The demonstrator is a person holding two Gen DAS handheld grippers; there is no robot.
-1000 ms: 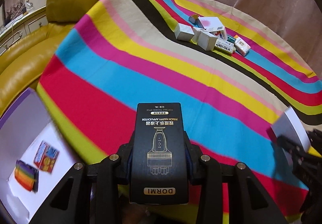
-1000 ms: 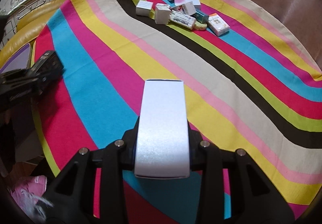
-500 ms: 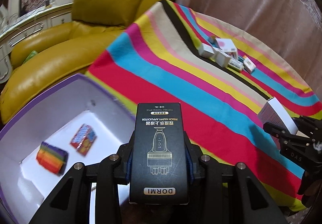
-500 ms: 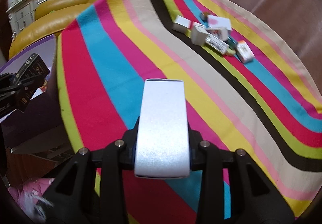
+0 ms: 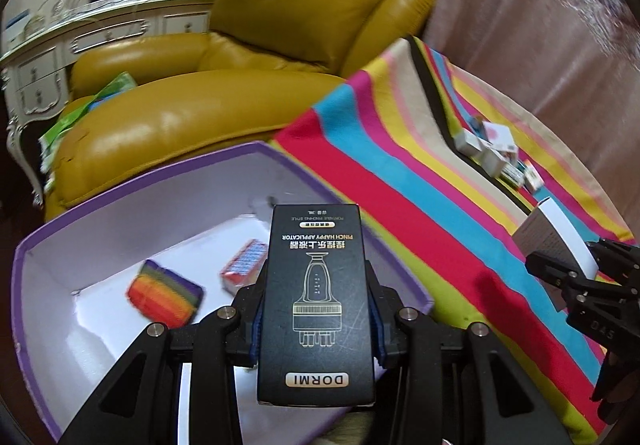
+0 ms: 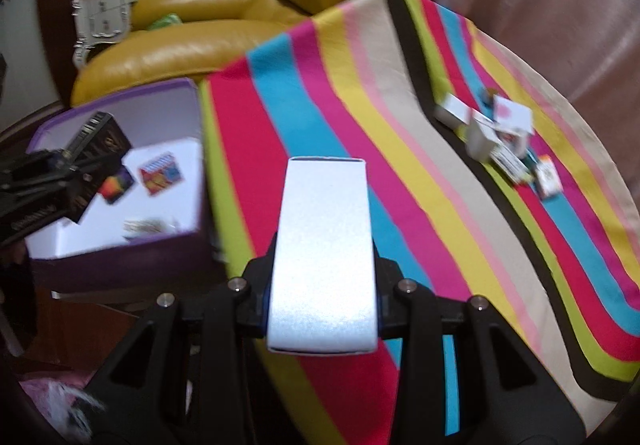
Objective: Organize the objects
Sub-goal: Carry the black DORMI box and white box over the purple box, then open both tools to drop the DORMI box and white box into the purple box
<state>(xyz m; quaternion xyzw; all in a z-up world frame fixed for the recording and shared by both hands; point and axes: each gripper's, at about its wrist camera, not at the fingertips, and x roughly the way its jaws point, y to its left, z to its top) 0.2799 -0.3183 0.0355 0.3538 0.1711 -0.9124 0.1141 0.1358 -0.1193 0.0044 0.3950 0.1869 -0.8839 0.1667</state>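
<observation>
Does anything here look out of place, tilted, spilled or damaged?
Nothing looks damaged or spilled. The small boxes far out on the striped cloth lie in an untidy heap, some tilted against others. The left gripper holds a black DORMI box above the purple bin; the right gripper holds a white box.

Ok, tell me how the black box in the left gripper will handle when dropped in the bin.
The black box looks like stiff printed card, so it probably holds shape under the left gripper. Its glossy face may be slightly slippery. Being tall and narrow, it would likely tip flat inside the purple bin.
</observation>
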